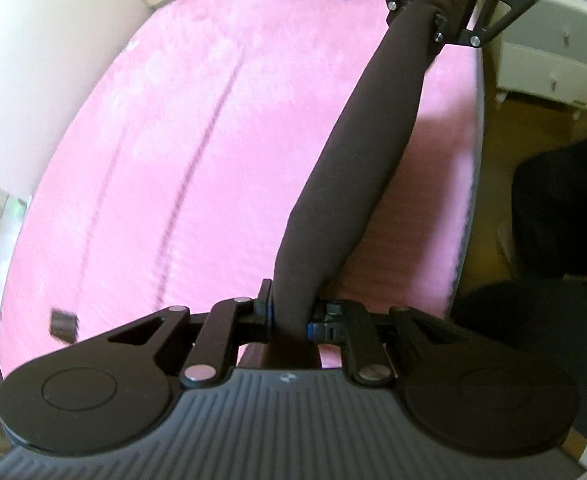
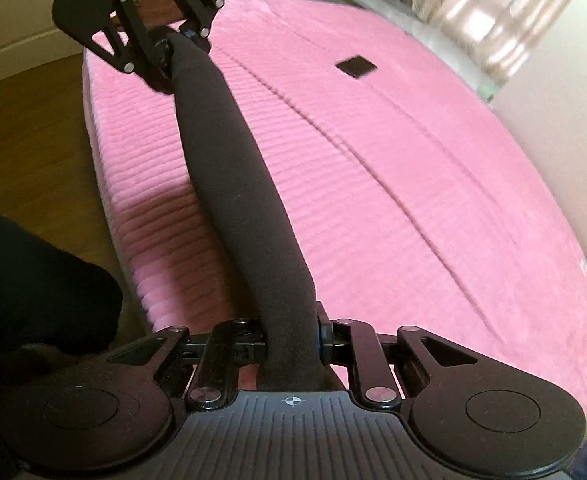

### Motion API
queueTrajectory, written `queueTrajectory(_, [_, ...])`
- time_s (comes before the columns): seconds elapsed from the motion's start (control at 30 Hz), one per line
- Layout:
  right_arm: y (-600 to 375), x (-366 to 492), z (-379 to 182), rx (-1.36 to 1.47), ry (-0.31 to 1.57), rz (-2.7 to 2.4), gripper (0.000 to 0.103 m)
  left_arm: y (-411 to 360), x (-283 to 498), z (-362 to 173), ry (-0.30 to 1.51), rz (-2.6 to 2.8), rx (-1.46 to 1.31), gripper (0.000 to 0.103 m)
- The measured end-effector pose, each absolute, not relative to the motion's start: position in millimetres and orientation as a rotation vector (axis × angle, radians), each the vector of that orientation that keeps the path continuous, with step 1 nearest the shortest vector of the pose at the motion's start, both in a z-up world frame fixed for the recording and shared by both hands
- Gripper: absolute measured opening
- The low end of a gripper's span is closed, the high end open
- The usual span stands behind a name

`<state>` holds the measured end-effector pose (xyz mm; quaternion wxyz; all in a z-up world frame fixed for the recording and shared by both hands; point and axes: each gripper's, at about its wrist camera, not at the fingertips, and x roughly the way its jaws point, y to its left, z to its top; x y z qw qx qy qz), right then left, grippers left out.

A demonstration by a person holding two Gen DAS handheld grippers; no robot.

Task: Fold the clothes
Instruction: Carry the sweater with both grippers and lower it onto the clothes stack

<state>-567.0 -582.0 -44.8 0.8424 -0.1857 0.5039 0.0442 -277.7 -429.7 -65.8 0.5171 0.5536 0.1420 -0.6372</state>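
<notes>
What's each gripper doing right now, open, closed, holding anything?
Left gripper: closed on one end of the dark garment.
Right gripper: closed on its other end.

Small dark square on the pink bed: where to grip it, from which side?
By one edge, from above at a slant: the dark square lies flat on the pink bed, so a pad likely must slide under a side. Its material is unclear. The left tongs and right tongs are shut on the dark garment.
</notes>
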Motion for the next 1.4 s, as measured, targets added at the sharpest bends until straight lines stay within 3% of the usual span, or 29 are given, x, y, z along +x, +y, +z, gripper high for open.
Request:
queueTrajectory(0.27, [-628, -607, 86, -0.353, 1.12, -0.232, 0.016, -496, -286, 46, 0.153, -1.749, 1.207, 0.013])
queueTrajectory(0.57, [-736, -713, 179, -0.377, 1.026, -0.637, 0.016, -650, -367, 139, -0.295, -1.935, 1.064, 0.013])
queueTrajectory(0.7, [-824, -778, 207, -0.439, 0.969, -0.718, 0.016, -733, -440, 168, -0.412, -1.953, 0.993, 0.013])
queueTrajectory(1.07, [-1113, -902, 275, -0.659, 0.821, -0.771, 0.016, -1006, -611, 237, -0.467, -1.821, 0.896, 0.013])
queueTrajectory(1.23, [-1155, -932, 193, -0.639, 0.853, -0.747, 0.016, -1075, -660, 200, -0.604, -1.759, 0.98, 0.013])
queueTrajectory(1.4, [-1157, -943, 65, -0.467, 1.041, -0.595, 0.016, -1088, -692, 52, -0.432, -1.829, 1.269, 0.013])
